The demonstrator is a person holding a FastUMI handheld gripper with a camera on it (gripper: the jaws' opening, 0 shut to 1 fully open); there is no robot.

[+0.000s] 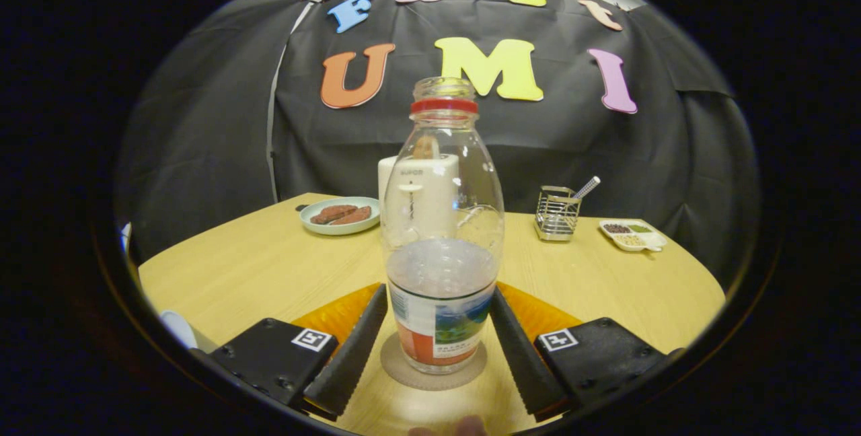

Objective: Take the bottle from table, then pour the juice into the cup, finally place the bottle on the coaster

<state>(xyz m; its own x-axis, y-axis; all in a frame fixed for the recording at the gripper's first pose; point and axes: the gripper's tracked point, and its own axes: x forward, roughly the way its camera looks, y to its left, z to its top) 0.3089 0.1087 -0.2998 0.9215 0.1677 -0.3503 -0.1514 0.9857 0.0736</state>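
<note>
The gripper (438, 301) has two ribbed fingers (350, 352) that flank the lower body of one clear plastic bottle with a red neck ring (442, 234). Their tips sit right at the bottle's sides at the level of the liquid line, but whether both pads actually press on the plastic cannot be told. Each finger carries one square printed marker on its block, so two markers in all.

The bottle stands upright between the fingers, its base resting on one round brown cardboard coaster (434, 372) that lies on the light wooden table (262, 268). The bottle's mouth is uncapped. Its upper body is transparent and empty; a cloudy pale liquid fills roughly the lower part, down behind a printed wrapper with white, blue-green and red-orange bands. An orange mat (538, 311) shows on the table on both sides of the bottle, just beyond the fingers.

Directly behind the bottle, seen partly through it, stands one cream-white box-shaped container (407, 197). To its left is one pale green round plate (340, 215) holding two reddish-brown oblong pieces. To the right, well apart from the bottle, are one small wire metal basket (557, 214) with a single utensil handle sticking out, and beyond it one white divided tray (632, 234) with three compartments of small grains. A fingertip (464, 426) shows below the coaster.
</note>
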